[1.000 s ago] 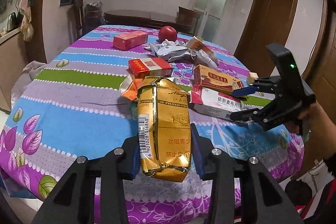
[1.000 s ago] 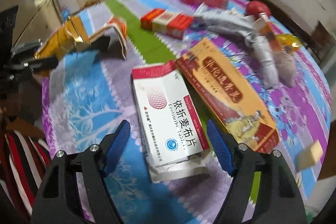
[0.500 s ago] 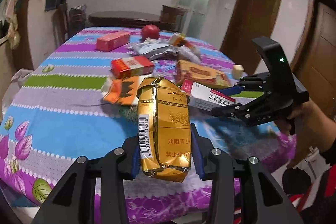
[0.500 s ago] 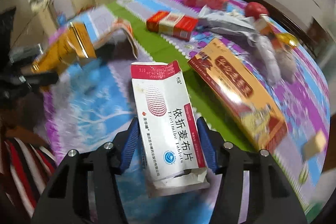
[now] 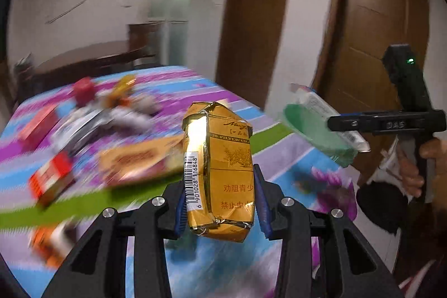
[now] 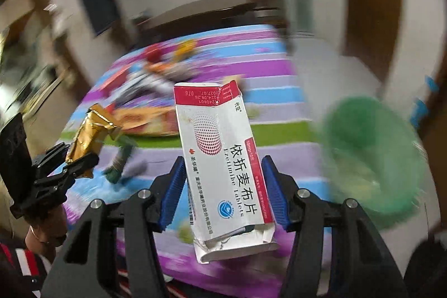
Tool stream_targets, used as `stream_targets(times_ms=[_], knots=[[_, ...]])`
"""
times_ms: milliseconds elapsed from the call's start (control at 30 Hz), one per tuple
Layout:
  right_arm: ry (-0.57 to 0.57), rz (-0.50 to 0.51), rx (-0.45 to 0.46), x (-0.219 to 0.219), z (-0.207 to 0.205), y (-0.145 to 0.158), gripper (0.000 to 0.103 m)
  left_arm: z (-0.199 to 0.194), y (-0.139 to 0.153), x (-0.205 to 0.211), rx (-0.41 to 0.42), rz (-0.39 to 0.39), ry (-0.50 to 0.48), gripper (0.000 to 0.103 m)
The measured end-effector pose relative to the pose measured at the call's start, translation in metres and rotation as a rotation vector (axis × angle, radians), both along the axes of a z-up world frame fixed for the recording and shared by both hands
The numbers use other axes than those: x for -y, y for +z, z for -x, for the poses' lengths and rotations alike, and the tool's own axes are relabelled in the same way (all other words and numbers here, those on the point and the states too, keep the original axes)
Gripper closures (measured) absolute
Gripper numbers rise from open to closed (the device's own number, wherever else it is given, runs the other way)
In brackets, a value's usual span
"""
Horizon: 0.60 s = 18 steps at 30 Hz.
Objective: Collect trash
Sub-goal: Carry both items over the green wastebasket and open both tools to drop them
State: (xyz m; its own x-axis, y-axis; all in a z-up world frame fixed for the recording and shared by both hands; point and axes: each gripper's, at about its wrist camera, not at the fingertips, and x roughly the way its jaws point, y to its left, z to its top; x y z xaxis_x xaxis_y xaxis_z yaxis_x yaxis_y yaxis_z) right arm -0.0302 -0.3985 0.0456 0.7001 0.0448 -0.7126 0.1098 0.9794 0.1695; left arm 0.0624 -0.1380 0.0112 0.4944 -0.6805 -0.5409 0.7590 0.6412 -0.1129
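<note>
Left wrist view: your left gripper (image 5: 220,207) was clamped on the gold cigarette pack (image 5: 219,166), its blue pads (image 5: 179,210) pressed against both long sides. The pack stood lengthwise between the fingers, its far end projecting well past the tips, above the striped tablecloth (image 5: 279,152). At right, your right hand (image 5: 419,169) carried the right gripper (image 5: 360,127) with the white tablet box (image 5: 324,113) in it, just beside a blurred green basket (image 5: 315,130).

Right wrist view: your right gripper (image 6: 223,194) was closed on the white tablet box (image 6: 223,166). The box sat lengthwise between the blue pads (image 6: 173,192), tilted slightly, its torn near end behind the fingertips and its red end ahead of them. The green basket (image 6: 371,158) lay at right, blurred. At left, your left gripper (image 6: 69,158) held the gold cigarette pack (image 6: 89,133) over the tablecloth (image 6: 251,74).
</note>
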Motion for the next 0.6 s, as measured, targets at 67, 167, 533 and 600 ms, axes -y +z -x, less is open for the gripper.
stream_targets(times_ms=[67,167,533,600], knots=[[-0.086,0.005,0.007,0.03,0.012,0.002,0.05,-0.008,0.005,0.031,0.011,0.002,-0.045,0.062],[-0.19,-0.003,0.008,0.071,0.024,0.005,0.05,-0.018,0.009,0.08,0.022,-0.029,-0.075,0.062],[-0.428,0.05,-0.062,0.181,0.033,0.004,0.049,-0.037,0.021,0.293,0.036,-0.129,-0.18,0.062],[-0.448,0.035,-0.081,0.192,0.028,0.001,0.049,-0.039,0.018,0.321,0.033,-0.145,-0.181,0.062]])
